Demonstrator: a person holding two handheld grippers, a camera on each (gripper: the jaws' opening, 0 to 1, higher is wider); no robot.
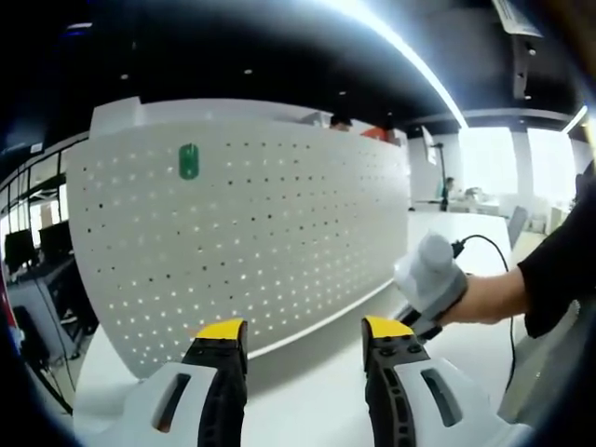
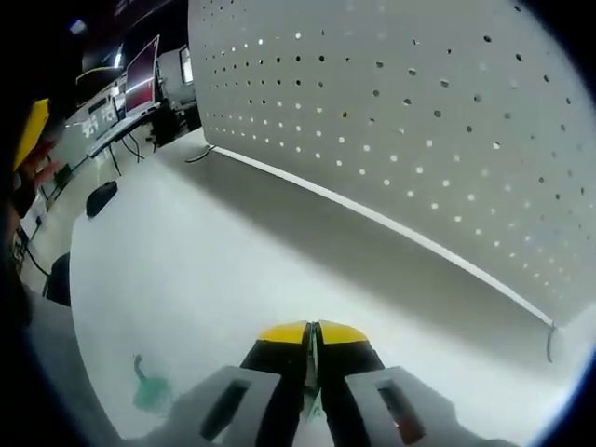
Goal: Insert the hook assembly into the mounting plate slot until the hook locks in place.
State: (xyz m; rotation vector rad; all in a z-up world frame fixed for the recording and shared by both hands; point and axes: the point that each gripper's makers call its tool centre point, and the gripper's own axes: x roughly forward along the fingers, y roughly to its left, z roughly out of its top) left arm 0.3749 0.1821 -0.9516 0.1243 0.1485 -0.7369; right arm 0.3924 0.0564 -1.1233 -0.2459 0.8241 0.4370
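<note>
A white pegboard mounting plate [image 1: 251, 242] stands upright on the white table [image 1: 317, 391]. One green hook [image 1: 189, 161] sits high on its left side. My left gripper [image 1: 304, 333] hangs open in front of the plate's lower edge, with nothing between its yellow-tipped jaws. To its right, a hand holds my right gripper [image 1: 430, 277] near the plate's right end. In the right gripper view, the right gripper [image 2: 312, 333] is shut just above the table [image 2: 233, 270], below the pegboard [image 2: 419, 121]. A second green hook [image 2: 147, 391] lies on the table left of its jaws.
A black cable [image 1: 484, 244] trails from the right gripper over the table. Desks with monitors [image 2: 140, 88] and dark chairs [image 2: 101, 197] stand beyond the table's far end. A black sleeve [image 1: 559, 270] enters from the right. Bare tabletop lies along the plate's foot.
</note>
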